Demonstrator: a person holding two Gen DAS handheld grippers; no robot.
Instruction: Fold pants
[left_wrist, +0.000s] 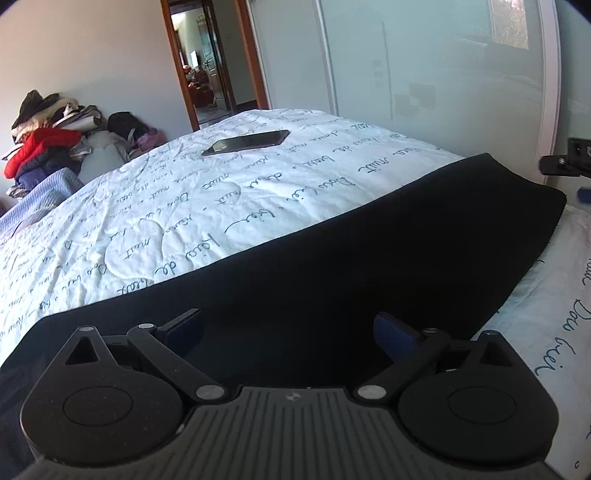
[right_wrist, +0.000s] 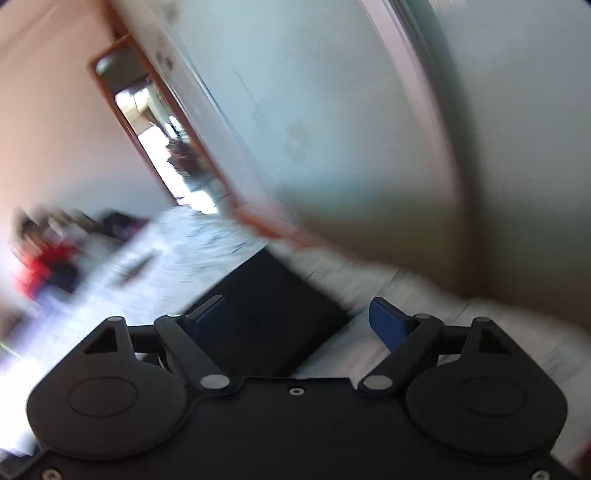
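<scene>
Pants (left_wrist: 332, 266): black, folded, flat on bed (left_wrist: 184, 206)
Left tongs (left_wrist: 288, 330): spread wide, gripping nothing
Right tongs (right_wrist: 295, 321): spread wide, gripping nothing
Phone (left_wrist: 245, 143): beyond pants

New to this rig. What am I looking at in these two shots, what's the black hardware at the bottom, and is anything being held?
No robot arm here: a person carries a two-finger gripper in each hand, and each gripper has a fisheye camera looking forward along its fingers. The black hardware at the bottom of each picture is that gripper's own body.

The sharp picture is from the left gripper; its fingers are spread open over the black pants, holding nothing. The pants lie flat in a long folded strip on a white bedspread printed with script. A dark phone lies farther up the bed, and a clothes pile sits beyond the bed's far edge.

The blurred, tilted picture is from the right gripper, also open and empty, above the pants' end.
</scene>
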